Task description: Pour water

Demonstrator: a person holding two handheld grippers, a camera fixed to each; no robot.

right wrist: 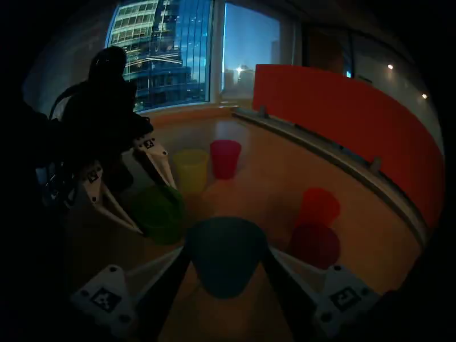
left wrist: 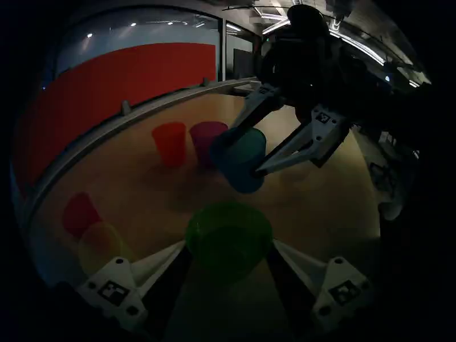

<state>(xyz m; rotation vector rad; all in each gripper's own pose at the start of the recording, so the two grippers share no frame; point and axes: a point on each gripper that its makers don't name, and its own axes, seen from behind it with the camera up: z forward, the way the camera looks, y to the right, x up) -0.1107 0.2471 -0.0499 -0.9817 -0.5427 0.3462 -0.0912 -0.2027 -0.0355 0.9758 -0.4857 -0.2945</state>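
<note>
While left gripper (left wrist: 229, 245) grips green cup (left wrist: 228, 228), right gripper (right wrist: 227, 253) grips teal cup (right wrist: 227, 268).

Six cups in all, one of each colour: one green cup (left wrist: 228, 236), one teal cup (left wrist: 242, 162), one orange cup (left wrist: 170, 143), one purple cup (left wrist: 205, 142), one red cup (left wrist: 78, 214), one yellow cup (left wrist: 100, 246). Two pairs of tongs: left tongs (left wrist: 229, 246), right tongs (right wrist: 227, 253). One worktop (left wrist: 319, 199).

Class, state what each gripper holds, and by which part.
Left gripper clamps the green cup by its side walls; right gripper clamps the teal cup likewise.
</note>
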